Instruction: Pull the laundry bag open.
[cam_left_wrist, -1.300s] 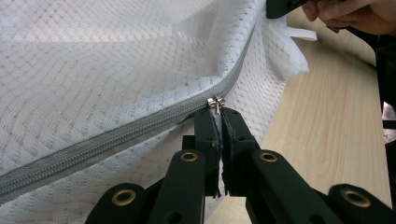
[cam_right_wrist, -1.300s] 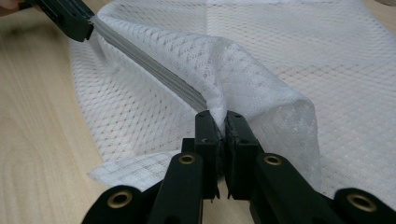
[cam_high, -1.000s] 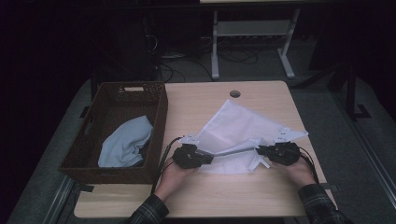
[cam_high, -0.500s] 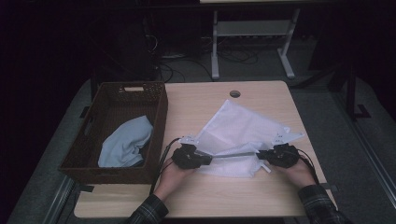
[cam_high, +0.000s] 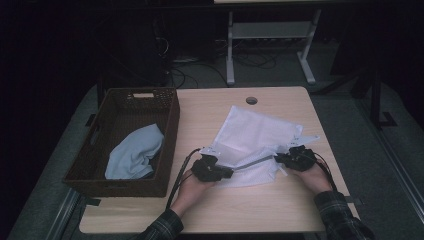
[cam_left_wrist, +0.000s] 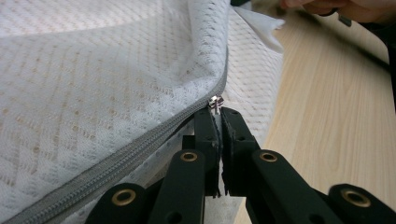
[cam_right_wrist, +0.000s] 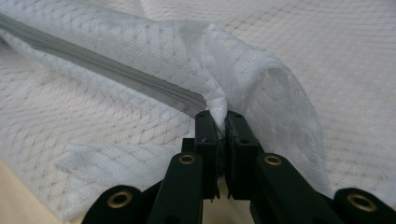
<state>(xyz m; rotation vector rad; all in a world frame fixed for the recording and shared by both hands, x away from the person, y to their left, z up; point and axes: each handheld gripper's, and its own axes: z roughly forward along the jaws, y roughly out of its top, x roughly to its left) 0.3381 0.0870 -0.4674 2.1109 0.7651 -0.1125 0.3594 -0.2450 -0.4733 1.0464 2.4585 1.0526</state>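
Brown wicker basket at table's left; crumpled blue cloth inside

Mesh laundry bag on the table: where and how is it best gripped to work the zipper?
Probably as it is now: the left gripper pinches the small metal zipper pull end-on, and the right gripper clamps the mesh laundry bag at the other zipper end. Coming from opposite ends keeps the limp fabric taut along the zipper line.
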